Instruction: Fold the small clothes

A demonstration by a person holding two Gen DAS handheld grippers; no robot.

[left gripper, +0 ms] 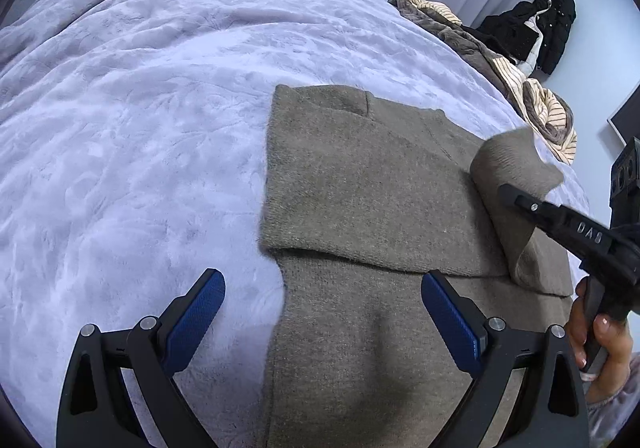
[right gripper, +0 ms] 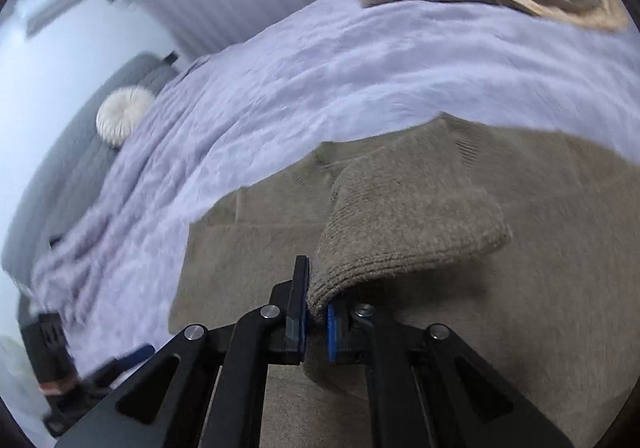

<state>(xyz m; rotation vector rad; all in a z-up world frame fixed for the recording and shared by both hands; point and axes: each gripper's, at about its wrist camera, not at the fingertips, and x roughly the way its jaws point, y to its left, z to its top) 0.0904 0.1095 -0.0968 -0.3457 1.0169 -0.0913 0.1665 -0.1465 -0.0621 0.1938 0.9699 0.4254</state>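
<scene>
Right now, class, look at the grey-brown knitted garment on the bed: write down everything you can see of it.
The knitted garment is taupe, fuzzy and ribbed at its cuff. It lies mostly flat on the lilac blanket, its left side already folded inward across the body. The right tongs are shut on the sleeve cuff, lifting it off the body. The left tongs hang open above the lower part; contact cannot be told.

Taupe knit sweater (left gripper: 360, 184), partly folded
</scene>
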